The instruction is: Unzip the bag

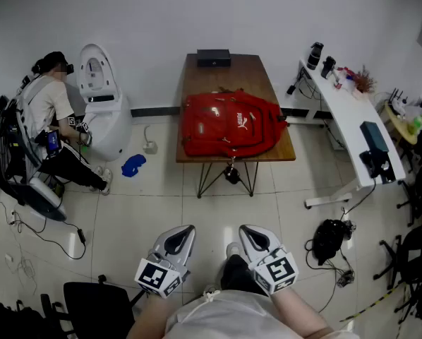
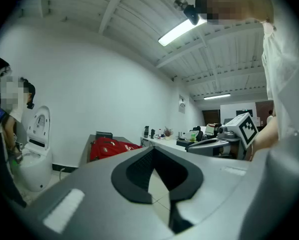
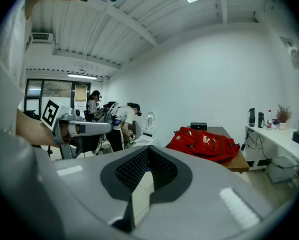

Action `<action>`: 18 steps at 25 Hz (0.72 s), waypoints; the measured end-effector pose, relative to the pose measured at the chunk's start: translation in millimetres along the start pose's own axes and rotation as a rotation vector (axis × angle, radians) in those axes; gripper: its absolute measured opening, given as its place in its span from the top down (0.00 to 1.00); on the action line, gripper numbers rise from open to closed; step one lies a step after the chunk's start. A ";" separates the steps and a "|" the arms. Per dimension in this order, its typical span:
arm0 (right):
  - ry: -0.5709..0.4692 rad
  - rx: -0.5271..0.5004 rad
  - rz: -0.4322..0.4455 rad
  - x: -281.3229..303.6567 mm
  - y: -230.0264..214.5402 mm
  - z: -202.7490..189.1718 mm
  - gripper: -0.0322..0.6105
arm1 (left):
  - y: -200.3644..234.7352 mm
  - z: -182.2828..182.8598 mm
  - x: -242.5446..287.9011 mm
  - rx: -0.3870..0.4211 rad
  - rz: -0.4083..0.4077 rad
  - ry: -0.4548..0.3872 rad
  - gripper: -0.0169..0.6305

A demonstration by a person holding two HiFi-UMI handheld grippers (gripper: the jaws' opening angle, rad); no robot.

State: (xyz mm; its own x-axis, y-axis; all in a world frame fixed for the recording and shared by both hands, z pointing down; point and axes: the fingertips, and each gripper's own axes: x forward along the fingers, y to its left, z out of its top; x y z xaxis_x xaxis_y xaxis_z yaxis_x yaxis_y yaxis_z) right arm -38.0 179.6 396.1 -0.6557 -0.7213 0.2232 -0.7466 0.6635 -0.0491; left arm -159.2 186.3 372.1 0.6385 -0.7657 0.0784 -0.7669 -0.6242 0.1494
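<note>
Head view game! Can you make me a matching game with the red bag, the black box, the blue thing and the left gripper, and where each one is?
Things:
1. red bag
2. black box
3. blue thing
4. left gripper

Places:
A. on the floor, beside the white pod
B. at the far end of the wooden table
C. close to the person, over the floor, short of the table
D. lying across the near part of the table

Pairs: 1-D, 2-B, 3-A, 4-C.
</note>
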 end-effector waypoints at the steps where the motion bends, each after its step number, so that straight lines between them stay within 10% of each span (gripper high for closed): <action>1: -0.006 0.000 -0.002 7.1 -9.8 2.6 0.94 | 4.4 1.1 11.0 0.003 -0.003 0.000 0.96; 18: 0.003 -0.027 0.069 136.8 -219.3 41.5 0.94 | 101.0 24.5 232.1 -0.024 0.070 -0.030 0.96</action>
State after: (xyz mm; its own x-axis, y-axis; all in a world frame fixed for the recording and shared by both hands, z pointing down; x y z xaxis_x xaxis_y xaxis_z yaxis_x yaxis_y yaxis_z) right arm 31.3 -72.9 397.0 -0.7050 -0.6731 0.2232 -0.6964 0.7166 -0.0385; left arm -90.1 -58.3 381.3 0.5807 -0.8119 0.0602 -0.8076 -0.5652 0.1682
